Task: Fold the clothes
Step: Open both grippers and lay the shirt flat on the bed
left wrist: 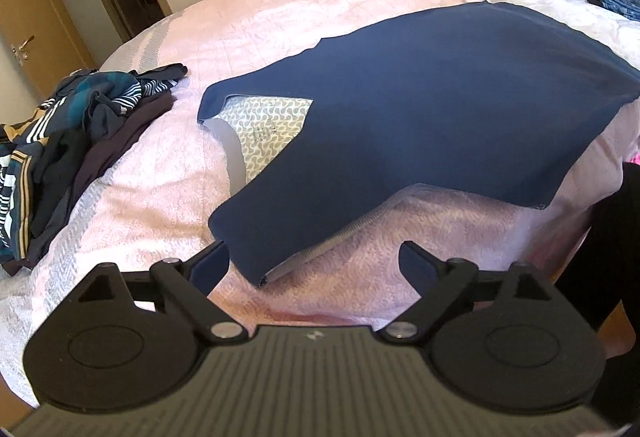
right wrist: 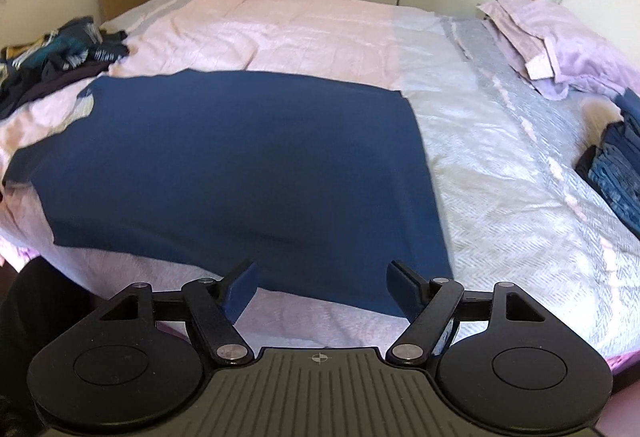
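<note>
Left wrist view: the left gripper point(left wrist: 314, 263) hangs at the bottom centre, jaws spread wide and empty. The navy shirt point(left wrist: 420, 109) lies flat across the frame's centre on the pink bedspread point(left wrist: 280, 21); its neck label point(left wrist: 264, 131) is too blurred to read. Unfolded clothes point(left wrist: 60, 129) heap at left.

Right wrist view: the right gripper point(right wrist: 322, 287), jaws apart and empty, hovers over the shirt's point(right wrist: 240, 165) lower edge. Folded jeans point(right wrist: 616, 165) sit at right.

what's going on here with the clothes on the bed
A person with a gripper in each hand is folding laundry on a bed. A navy shirt lies spread flat on it, one sleeve near the left gripper. Both the left gripper and right gripper are open and hold nothing. An unfolded pile waits on one side, a folded stack on the other.
</note>
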{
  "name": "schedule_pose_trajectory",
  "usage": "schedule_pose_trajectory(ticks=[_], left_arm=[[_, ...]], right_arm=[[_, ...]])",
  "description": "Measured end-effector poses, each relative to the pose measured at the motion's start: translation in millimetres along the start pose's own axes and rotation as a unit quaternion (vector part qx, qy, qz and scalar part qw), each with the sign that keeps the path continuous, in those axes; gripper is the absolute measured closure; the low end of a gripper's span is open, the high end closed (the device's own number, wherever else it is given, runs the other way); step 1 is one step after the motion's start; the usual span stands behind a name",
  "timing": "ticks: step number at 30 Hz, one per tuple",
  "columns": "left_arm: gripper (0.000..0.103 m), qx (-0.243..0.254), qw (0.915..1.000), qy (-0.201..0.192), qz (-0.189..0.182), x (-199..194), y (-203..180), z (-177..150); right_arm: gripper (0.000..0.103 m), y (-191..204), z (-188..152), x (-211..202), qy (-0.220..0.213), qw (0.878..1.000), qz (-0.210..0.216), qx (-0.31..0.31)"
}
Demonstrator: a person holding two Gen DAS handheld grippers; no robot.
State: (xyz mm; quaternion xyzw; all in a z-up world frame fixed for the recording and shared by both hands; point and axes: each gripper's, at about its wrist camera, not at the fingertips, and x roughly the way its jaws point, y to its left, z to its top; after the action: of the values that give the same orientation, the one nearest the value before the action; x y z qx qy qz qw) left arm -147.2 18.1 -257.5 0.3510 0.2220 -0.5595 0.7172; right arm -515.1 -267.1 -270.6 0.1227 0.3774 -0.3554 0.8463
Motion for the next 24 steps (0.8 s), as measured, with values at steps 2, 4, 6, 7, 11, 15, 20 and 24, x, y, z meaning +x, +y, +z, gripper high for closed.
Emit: schedule_pose_trajectory(ticks=[2,4,6,7,11,15,20,24], left_arm=[[0.013,-0.002,1.0000,0.000,-0.002,0.1,-0.4,0.0],[0.013,-0.003,1.0000,0.001,-0.002,0.2,0.8,-0.1],[0.013,-0.002,1.0000,0.001,0.000,0.4,2.1,0.1],[0.013,-0.001,1.0000,0.001,0.001,0.6,3.4,-0.2],[0.013,-0.005,1.0000,0.000,0.002,1.6,10.7,0.1],[0.013,-0.006,1.0000,-0.005,0.004,1.9,17.5,1.8],[0.013,0.001,0.9999,-0.009,0.006,4.7,26.4,4.5],[0.013,0.008,0.9999,-0.011,0.010,6.6,37.5,4.3]], right_arm=[[0.028,5.1,-0.2,4.8,0.006,1.000,0.008,-0.006],[0.028,9.6,-1.4,9.9,0.009,1.000,0.011,-0.012],[0.028,13.4,-2.2,13.8,0.013,1.000,0.011,-0.020],[0.028,14.6,-2.3,15.4,0.015,1.000,0.011,-0.022],[0.029,20.8,-0.8,21.5,0.019,0.999,0.011,-0.029],[0.028,25.2,1.1,26.7,0.024,0.999,0.012,-0.035],[0.028,35.4,6.4,29.7,0.026,0.998,0.018,-0.045],[0.028,52.4,16.0,29.0,0.017,0.998,0.032,-0.058]])
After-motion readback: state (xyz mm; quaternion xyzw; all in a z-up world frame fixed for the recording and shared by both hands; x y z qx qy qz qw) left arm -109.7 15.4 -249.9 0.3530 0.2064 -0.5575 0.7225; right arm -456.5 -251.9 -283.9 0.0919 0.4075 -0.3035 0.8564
